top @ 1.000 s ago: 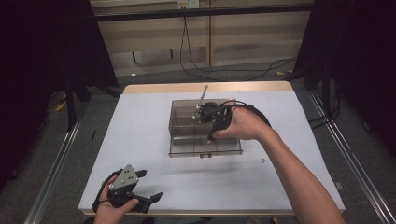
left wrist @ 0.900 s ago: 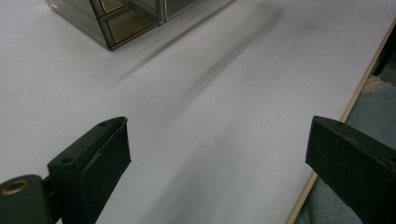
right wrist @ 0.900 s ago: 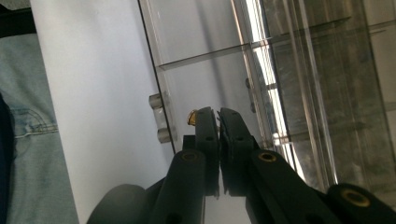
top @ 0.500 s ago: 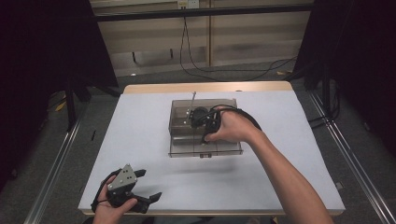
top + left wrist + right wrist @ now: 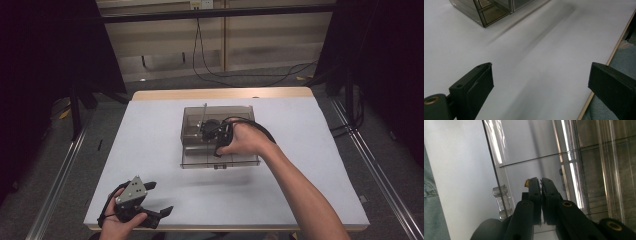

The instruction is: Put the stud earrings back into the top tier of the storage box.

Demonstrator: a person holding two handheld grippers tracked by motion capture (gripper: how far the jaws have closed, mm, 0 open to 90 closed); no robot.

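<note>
I see the clear box [image 5: 220, 137] at the centre of the high view on my table [image 5: 150, 150]. My right tongs [image 5: 541, 180] sit over it, pressed together; my left tongs [image 5: 540, 75] gape wide at lower left, well apart.

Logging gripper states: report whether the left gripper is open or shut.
Open. The left gripper shows its two black jaws far apart, with bare white table between them.

White-topped table [image 5: 150, 150] with wooden far edge, frame centre; clear smoky plastic compartment box [image 5: 192, 131] directly on it, centre, slightly toward the top.
</note>
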